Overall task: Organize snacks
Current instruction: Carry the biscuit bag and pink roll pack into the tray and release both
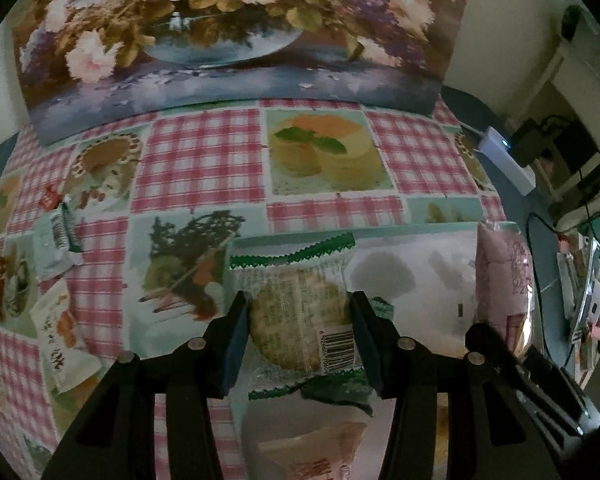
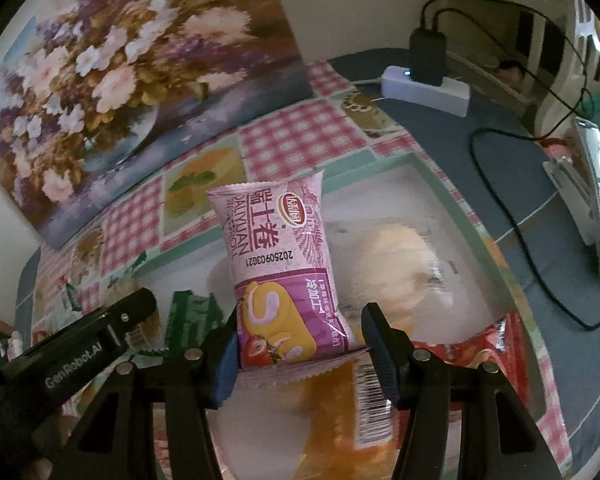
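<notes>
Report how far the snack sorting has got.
Done: a few packets, including a red one, already lie in the clear bin. In hand: the left gripper holds a green-edged cracker packet and the right gripper a pink cake-roll packet, both over the bin. Left: at least three packets, such as a white-and-green one, lie loose on the tablecloth.

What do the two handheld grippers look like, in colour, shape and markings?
Both the left gripper and the right gripper are matte black, built of angular struts joined by round silver pins. Their jaws are flat plates with a dark blue inner lining. In the right wrist view, the left gripper's body carries white lettering, "GenRobot.AI". No cables on the grippers and no sleeves are visible.
</notes>
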Available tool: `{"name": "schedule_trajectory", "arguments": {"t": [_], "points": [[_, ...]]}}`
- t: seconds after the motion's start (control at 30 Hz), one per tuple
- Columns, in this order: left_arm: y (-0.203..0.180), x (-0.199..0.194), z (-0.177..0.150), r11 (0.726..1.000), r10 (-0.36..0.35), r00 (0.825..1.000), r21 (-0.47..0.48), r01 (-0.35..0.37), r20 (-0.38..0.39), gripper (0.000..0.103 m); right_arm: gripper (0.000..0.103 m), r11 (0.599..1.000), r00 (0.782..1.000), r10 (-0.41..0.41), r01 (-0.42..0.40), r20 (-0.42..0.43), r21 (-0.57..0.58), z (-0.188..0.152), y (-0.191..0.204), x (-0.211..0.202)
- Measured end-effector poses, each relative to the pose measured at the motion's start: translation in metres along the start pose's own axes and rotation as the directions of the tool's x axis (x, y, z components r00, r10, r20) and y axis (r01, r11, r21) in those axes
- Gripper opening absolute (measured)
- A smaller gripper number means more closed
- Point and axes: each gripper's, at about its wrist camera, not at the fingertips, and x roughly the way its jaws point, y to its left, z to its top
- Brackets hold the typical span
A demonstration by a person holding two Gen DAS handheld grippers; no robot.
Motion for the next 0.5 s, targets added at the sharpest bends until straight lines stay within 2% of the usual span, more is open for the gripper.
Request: {"name": "schedule_trajectory", "arguments": {"t": [0.07, 0.17, 0.3, 0.4, 0.5], "points": [[-0.001, 0.002, -0.001, 1.000, -0.009, 1.000, 0.002, 0.009, -0.012, 0.054, 0.060, 1.000, 1.000, -0.005, 0.005, 0.003, 0.002, 0.001, -0.002, 0.000], [0.006, -0.002, -0.001, 0.999, -0.037, 0.999, -0.032, 0.036, -0.007, 0.063, 0.060, 1.000, 1.000, -0.009, 0.009, 0.003, 0.002, 0.001, -0.003, -0.002], [0.013, -0.016, 0.001, 0.997, -0.060, 0.998, -0.056, 0.061, 0.024, 0.065, 0.061, 1.000, 1.000, -0.008, 0.008, 0.007, -0.010, 0.001, 0.001, -0.004], [0.021, -0.026, 0.003, 0.996, -0.049, 0.998, -0.078, 0.052, 0.044, 0.070, 0.062, 1.000, 1.000, -0.010, 0.010, 0.015, -0.023, 0.002, 0.004, -0.006], [0.032, -0.035, 0.003, 0.995, -0.007, 0.998, -0.102, 0.013, 0.059, 0.070, 0.074, 1.000, 1.000, 0.001, 0.000, 0.027, -0.029, 0.002, 0.005, -0.009]]}}
